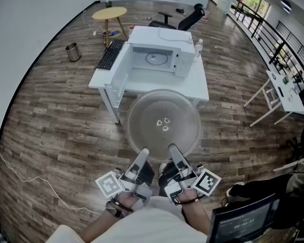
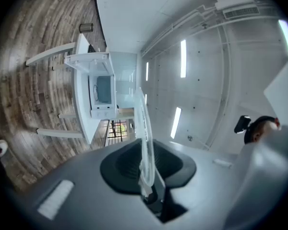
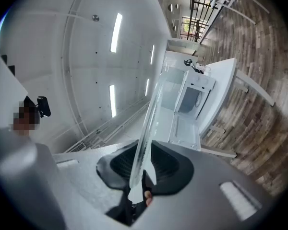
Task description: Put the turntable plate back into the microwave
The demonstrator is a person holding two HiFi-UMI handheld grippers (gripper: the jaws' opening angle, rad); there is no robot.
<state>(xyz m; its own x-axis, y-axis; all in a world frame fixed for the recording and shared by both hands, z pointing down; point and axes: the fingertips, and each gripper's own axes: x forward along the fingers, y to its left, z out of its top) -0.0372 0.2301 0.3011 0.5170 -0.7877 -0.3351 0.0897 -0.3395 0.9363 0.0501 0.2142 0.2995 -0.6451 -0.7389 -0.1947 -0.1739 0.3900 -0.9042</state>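
In the carrying step, the left gripper (image 1: 143, 155) and right gripper (image 1: 173, 151) pinch the near rim of the glass turntable plate (image 1: 163, 120) at frame centre; next it probably needs a level carry into the open microwave (image 1: 157, 54) above.

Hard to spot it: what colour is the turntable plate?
The turntable plate is clear glass; the head view shows it best.

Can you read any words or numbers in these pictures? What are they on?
No text reads clearly.
Screen: pale digits, too blurred to read.
Microwave button panel: too small to read.
Marker cubes: only black-and-white squares, no letters.
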